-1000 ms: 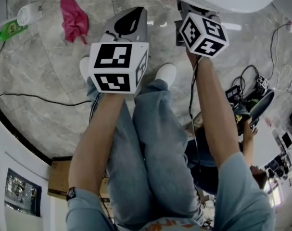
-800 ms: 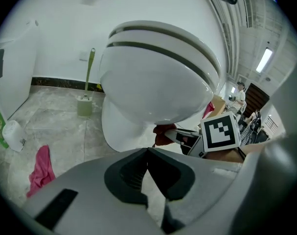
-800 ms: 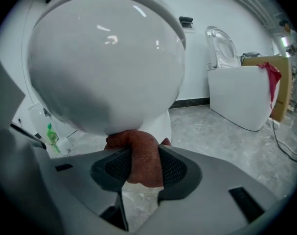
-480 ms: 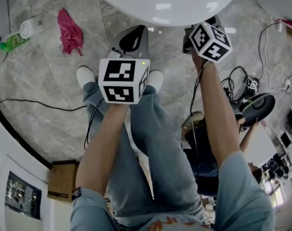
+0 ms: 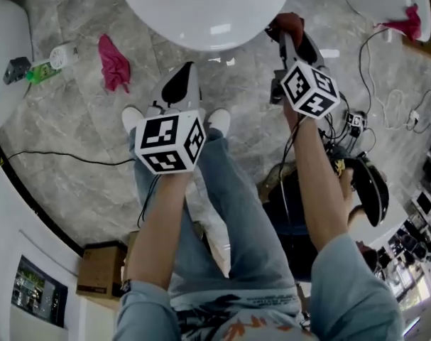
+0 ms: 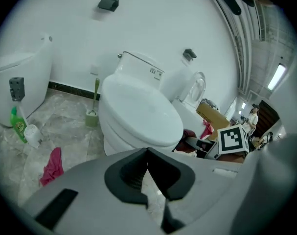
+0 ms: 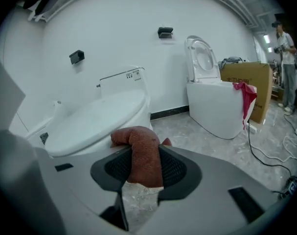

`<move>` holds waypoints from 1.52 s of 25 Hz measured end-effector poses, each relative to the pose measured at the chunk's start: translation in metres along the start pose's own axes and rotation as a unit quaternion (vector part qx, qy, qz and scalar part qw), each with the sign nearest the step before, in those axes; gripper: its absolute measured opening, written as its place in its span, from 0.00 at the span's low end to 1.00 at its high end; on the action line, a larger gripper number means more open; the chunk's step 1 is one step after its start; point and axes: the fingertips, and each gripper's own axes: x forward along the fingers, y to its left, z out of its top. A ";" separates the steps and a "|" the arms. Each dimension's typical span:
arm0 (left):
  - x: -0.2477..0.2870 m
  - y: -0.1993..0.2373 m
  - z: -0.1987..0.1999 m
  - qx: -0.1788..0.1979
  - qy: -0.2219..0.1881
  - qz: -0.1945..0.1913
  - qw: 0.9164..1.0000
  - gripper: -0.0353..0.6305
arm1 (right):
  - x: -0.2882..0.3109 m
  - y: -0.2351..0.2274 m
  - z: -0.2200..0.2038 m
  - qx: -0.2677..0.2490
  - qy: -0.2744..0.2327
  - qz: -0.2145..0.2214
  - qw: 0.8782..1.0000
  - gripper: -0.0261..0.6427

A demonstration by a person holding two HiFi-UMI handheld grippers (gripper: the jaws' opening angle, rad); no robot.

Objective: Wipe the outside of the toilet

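Note:
The white toilet (image 5: 201,6) with its lid down fills the top of the head view; it also stands ahead in the left gripper view (image 6: 138,114) and at the left of the right gripper view (image 7: 97,119). My right gripper (image 5: 290,33) is shut on a reddish-brown cloth (image 7: 142,153), held just beside the right of the bowl's front rim. The cloth (image 5: 286,24) sticks out past the fingertips. My left gripper (image 5: 187,75) hangs lower, short of the bowl, with its jaws (image 6: 147,153) together and nothing between them.
A pink cloth (image 5: 114,61) and a green bottle (image 5: 46,67) lie on the marble floor to the left. A green toilet brush (image 6: 93,112) stands by the wall. A second toilet (image 7: 214,102) with a red cloth (image 7: 247,98) stands right, near a cardboard box (image 7: 248,77). Cables (image 5: 59,148) cross the floor.
The view has swung further over the toilet, which now fills more of the top. Both grippers have moved forward; the right one with the cloth has come up beside the bowl's rim.

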 end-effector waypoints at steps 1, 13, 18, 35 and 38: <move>-0.006 -0.004 0.009 -0.002 -0.005 0.002 1.000 0.05 | -0.010 0.003 0.009 -0.003 -0.002 0.004 1.000 0.26; -0.106 -0.078 0.158 0.059 -0.084 0.009 0.995 0.05 | -0.121 0.061 0.154 -0.040 -0.055 0.049 0.996 0.26; -0.158 -0.098 0.214 0.065 -0.121 0.023 0.990 0.05 | -0.173 0.092 0.216 -0.049 -0.080 0.071 0.993 0.26; -0.295 -0.217 0.370 0.133 -0.261 0.024 0.956 0.05 | -0.315 0.174 0.420 -0.096 -0.212 0.149 0.961 0.26; -0.315 -0.219 0.389 0.121 -0.283 0.034 0.951 0.05 | -0.332 0.195 0.447 -0.112 -0.230 0.154 0.954 0.26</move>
